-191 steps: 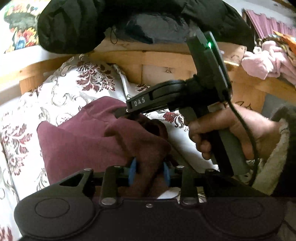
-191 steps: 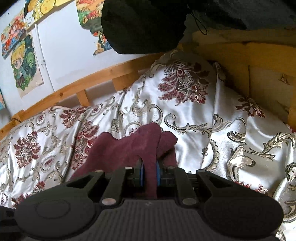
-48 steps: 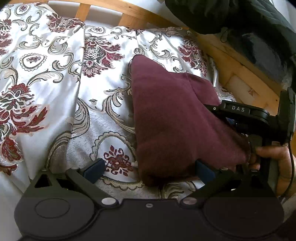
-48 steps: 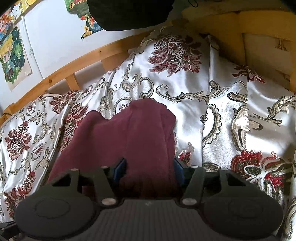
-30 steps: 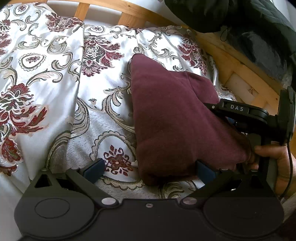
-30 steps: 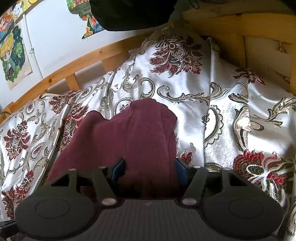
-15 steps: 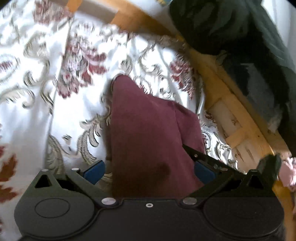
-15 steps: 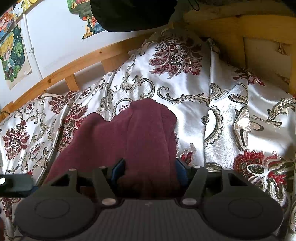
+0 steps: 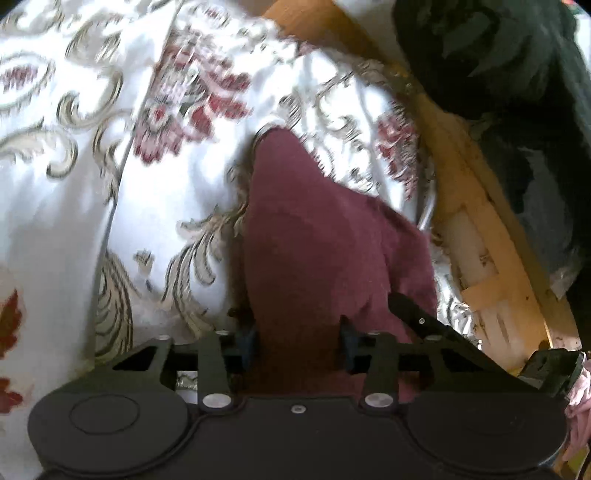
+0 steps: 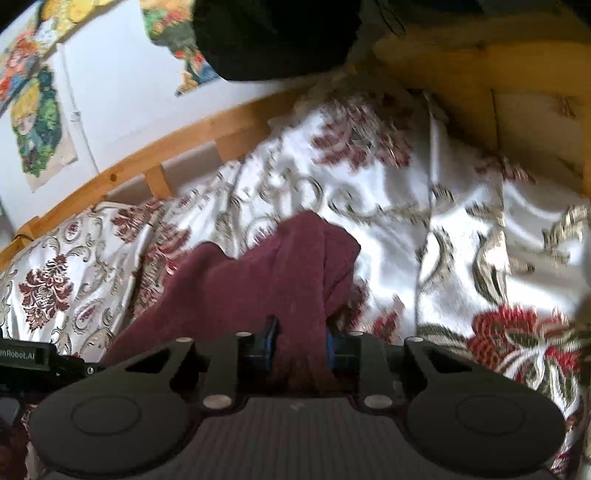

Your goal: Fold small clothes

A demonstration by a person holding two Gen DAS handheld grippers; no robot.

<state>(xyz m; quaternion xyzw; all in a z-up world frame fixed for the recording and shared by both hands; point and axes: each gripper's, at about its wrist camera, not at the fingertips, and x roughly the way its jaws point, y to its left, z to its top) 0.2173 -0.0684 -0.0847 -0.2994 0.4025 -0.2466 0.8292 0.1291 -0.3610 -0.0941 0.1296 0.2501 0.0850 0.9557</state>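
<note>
A maroon cloth lies on the white floral bedspread. My left gripper has its blue pads closed in on the near edge of the cloth. In the right wrist view the same maroon cloth is bunched and raised between the pads of my right gripper, which is shut on it. The right gripper's black body shows at the lower right of the left wrist view. The left gripper's body shows at the left edge of the right wrist view.
A wooden bed frame runs along the far side and right. Dark bedding hangs over the frame. Colourful posters hang on the wall. Pink clothes lie at the far right.
Both grippers, open around the flat cloth a second ago, have closed on its near edge. The cloth has bunched and lifted, and both views have shifted with motion blur.
</note>
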